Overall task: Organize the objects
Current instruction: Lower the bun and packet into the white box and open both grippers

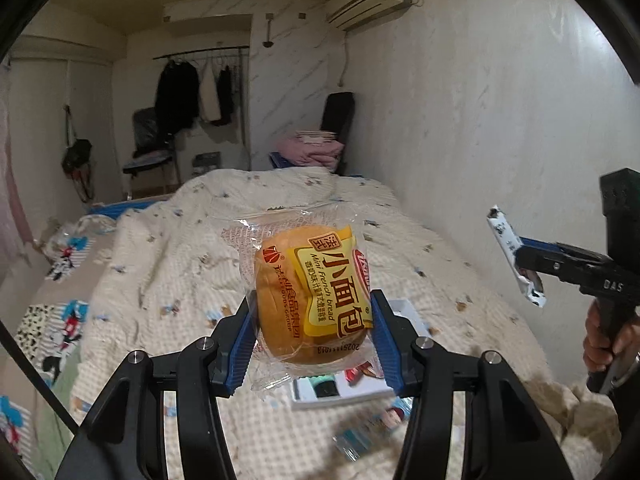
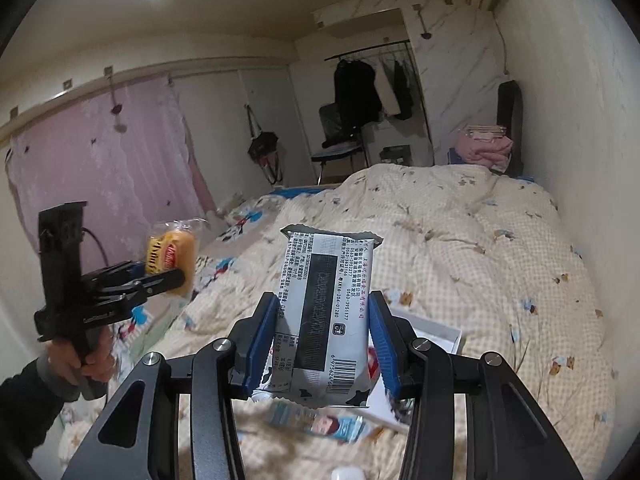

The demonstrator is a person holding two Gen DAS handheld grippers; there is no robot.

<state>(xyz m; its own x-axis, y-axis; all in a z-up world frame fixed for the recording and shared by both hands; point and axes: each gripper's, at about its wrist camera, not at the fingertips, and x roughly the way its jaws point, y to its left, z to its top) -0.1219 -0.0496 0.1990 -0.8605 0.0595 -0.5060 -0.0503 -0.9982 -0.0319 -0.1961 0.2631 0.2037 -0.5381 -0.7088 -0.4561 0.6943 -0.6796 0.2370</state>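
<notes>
My left gripper is shut on a mini French bread bun in a clear and yellow wrapper, held up above the bed. It also shows in the right wrist view, at the left. My right gripper is shut on a white and black snack packet, its printed back and barcode facing the camera. That packet shows in the left wrist view, at the right, held by the right gripper. A white open box lies on the quilt below both grippers.
A cream patterned quilt covers the bed along the right wall. A blue and white packet lies on the quilt near me. Folded pink blankets and a black chair stand beyond the bed. A pink curtain hangs at the left.
</notes>
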